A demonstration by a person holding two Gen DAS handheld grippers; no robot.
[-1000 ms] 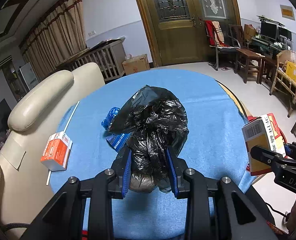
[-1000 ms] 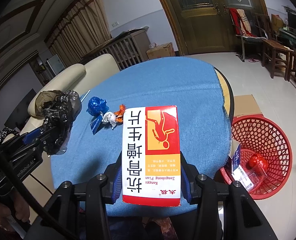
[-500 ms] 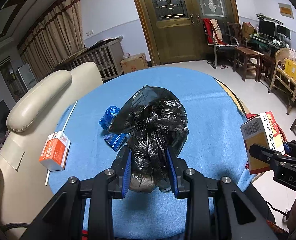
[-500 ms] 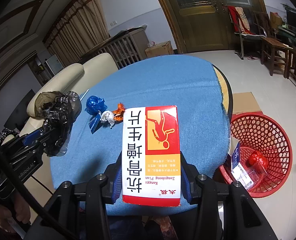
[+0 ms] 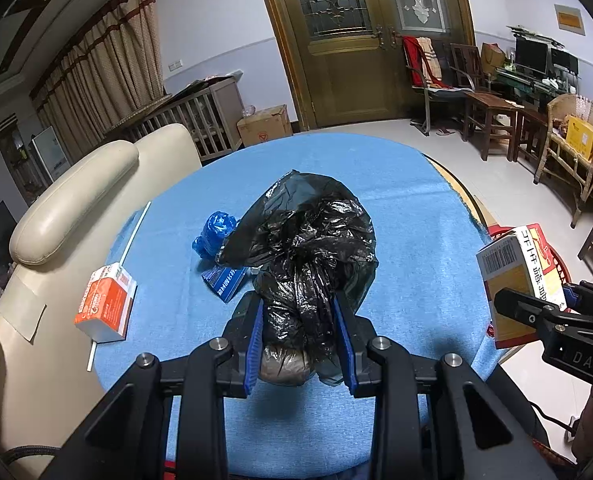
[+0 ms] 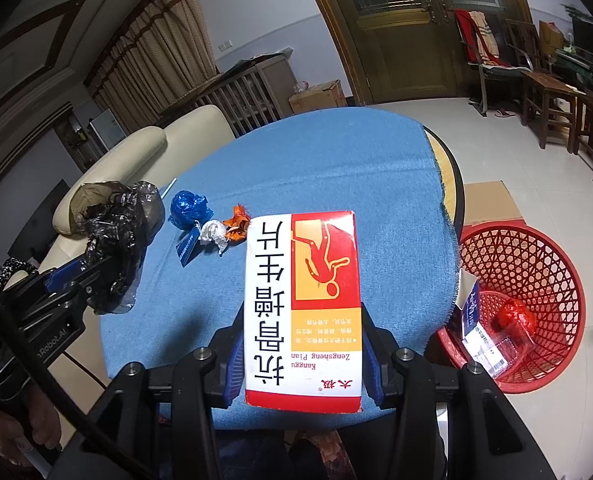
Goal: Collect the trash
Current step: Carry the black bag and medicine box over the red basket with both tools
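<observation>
A crumpled black plastic bag (image 5: 308, 264), knotted into a bundle with a brownish lump showing at its lower end, is pinched between the blue-lined jaws of the left gripper (image 5: 299, 320) and held above the near part of the round table covered in blue cloth (image 5: 408, 216). A flat red, white and yellow cardboard box printed with Chinese characters (image 6: 302, 304) is clamped by its long sides between the jaws of the right gripper (image 6: 302, 356), raised over the near edge of the table with its printed face upward. On the cloth, left of centre, lies a small crumpled blue plastic wrapper (image 6: 189, 209), with a dark blue flat packet (image 6: 187, 244) just near of it, a crumpled white paper scrap (image 6: 213, 233) beside that, and an orange crumpled wrapper (image 6: 237, 226) touching the scrap on its right. At the left edge of the table an orange and white small carton (image 5: 106, 306) rests on a thin white stick (image 5: 124, 256). A red plastic lattice basket (image 6: 536, 264) stands on the floor right of the table, holding a red shiny wrapper, a clear packet and a blue-labelled item. A cream leather sofa (image 5: 72, 208) stands left of the table, and a brown wooden double door (image 5: 360, 40) closes the far wall.
</observation>
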